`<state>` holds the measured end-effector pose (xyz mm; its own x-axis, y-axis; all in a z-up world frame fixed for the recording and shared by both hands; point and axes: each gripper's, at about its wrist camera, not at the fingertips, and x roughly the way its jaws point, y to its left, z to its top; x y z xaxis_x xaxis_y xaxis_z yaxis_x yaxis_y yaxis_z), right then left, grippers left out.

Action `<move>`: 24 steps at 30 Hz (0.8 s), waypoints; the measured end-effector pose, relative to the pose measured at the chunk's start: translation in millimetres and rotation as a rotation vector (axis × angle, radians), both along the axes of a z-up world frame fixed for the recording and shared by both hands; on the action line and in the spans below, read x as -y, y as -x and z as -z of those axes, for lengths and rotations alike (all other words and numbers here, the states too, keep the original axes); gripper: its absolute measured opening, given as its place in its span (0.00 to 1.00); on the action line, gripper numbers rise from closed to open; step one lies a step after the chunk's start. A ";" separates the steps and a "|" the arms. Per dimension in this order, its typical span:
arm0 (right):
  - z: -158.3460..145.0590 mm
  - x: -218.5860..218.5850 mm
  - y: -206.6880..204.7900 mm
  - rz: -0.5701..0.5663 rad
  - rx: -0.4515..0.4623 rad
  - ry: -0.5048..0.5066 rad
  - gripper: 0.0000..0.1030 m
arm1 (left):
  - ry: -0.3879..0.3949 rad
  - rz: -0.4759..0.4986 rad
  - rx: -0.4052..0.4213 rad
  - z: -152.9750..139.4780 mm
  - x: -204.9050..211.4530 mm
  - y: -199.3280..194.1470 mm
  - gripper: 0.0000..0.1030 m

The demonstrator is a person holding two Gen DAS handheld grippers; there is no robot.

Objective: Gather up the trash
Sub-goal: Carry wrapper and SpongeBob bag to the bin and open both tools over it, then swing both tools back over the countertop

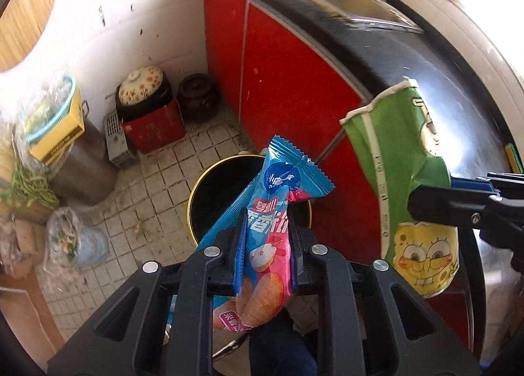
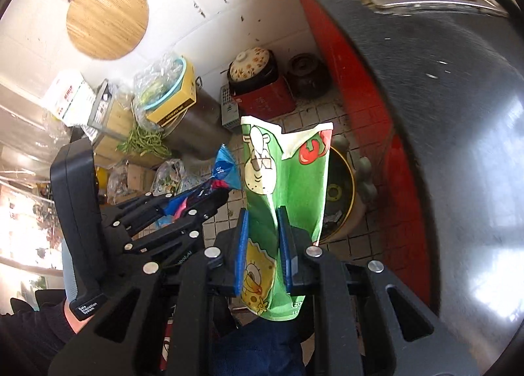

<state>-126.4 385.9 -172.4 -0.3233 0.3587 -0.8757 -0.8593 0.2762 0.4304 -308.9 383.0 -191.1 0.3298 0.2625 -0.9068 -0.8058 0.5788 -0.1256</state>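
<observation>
Left gripper (image 1: 267, 238): it is pointing steeply down at the floor and its jaws are pressing on the blue wrapper (image 1: 271, 209) from both sides.
Blue wrapper: it is standing up between the blue pads, with its zigzag top edge leaning to the right; in the left wrist view it is showing in front of the bin's opening.
Right gripper (image 2: 263, 245): it is also pointing down, and its jaws are squeezing the green bag (image 2: 285, 186) at its narrow middle.
Green bag: it is an empty snack bag with yellow cartoon figures; its torn white top is opening wide above the pads.
Bin (image 1: 213, 192): it is a round black bin with a yellow rim, sitting on the tiled floor (image 1: 157, 186) just beside the red cabinet (image 1: 288, 88).
Two grippers: they are near each other, the left one showing at the left side in the right wrist view.
Corner: a flowered pot (image 1: 140, 84) is sitting on a red box (image 1: 154, 130) by the white wall.
</observation>
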 end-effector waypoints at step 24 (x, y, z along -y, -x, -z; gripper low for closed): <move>18.8 -45.1 -6.0 -0.041 0.077 0.079 0.53 | 0.019 -0.018 0.010 36.5 -30.6 1.4 0.74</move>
<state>-120.4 431.0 -191.2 -0.2666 0.2759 -0.9235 -0.9003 0.2707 0.3408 -310.3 413.6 -227.6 0.3345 0.2510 -0.9084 -0.8146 0.5616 -0.1448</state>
